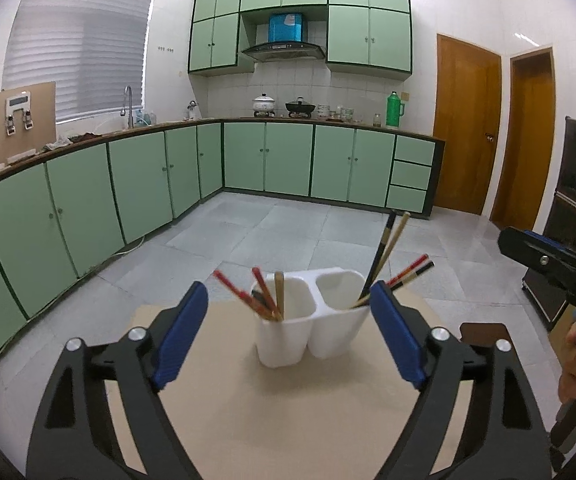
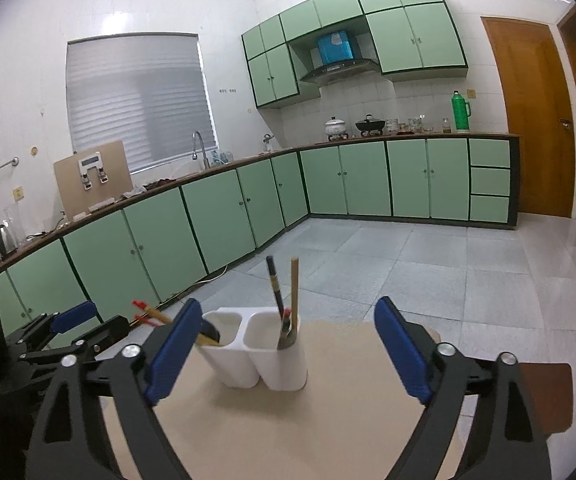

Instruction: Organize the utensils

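Observation:
A white two-compartment utensil holder [image 1: 311, 328] stands on a beige tabletop [image 1: 288, 420]. Red and tan chopsticks [image 1: 266, 296] lean in its left compartment. Black, tan and red ones [image 1: 385, 256] lean in the right one. My left gripper [image 1: 289, 292] is open with nothing between its blue pads, a little short of the holder. In the right wrist view the holder [image 2: 260, 360] sits ahead of my right gripper [image 2: 288, 308], which is also open and holds nothing. There, the chopsticks [image 2: 284, 300] stand in the right compartment, and the left finger [image 2: 176, 340] partly hides the others.
A dark brown board [image 2: 543, 392] lies at the table's right edge. A person's hand [image 1: 571, 364] holds the right gripper's body at the far right of the left wrist view. Beyond the table are grey floor tiles [image 1: 288, 232] and green base cabinets [image 1: 88, 200].

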### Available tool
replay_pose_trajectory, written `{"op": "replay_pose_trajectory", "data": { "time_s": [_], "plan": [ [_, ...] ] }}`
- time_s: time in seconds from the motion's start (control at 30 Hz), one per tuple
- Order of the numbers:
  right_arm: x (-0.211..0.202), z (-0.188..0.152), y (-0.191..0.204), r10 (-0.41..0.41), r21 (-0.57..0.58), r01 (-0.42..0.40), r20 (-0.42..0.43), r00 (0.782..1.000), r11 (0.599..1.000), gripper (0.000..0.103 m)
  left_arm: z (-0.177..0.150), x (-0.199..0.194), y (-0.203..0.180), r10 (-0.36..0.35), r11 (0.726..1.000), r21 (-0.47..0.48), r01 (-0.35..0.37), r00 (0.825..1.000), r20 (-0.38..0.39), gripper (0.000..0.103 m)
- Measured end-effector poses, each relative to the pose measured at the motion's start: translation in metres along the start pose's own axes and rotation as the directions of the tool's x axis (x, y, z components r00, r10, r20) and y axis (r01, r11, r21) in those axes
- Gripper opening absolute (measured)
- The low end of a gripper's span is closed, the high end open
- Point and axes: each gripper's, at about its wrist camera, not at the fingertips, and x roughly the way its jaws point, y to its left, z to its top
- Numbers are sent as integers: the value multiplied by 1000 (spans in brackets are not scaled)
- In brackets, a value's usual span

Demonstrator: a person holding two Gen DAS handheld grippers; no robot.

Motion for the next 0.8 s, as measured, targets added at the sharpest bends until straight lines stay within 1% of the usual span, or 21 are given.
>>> {"op": "replay_pose_trajectory", "data": {
  "time_s": [0.03, 0.27, 0.57, 0.8],
  "plan": [
    [-7, -3, 3, 0, -8, 0, 5, 1000, 1000, 97, -2, -5, 0, 1, 1000, -2, -1, 1000, 2, 86],
    [-41, -18, 16, 22, -26, -22, -4, 1000, 999, 97, -10, -47, -4, -6, 1000, -23, 6, 1000, 21, 93],
    [-76, -25, 29, 40, -39, -41, -32, 999, 998, 97, -15, -96, -7, -7, 999, -37, 8, 999, 41, 94],
    [-99, -28, 44, 56, -89, -60, -44, 997, 994, 97, -22, -123, -11, -6, 999, -33, 7, 999, 35, 94]
  ]
}}
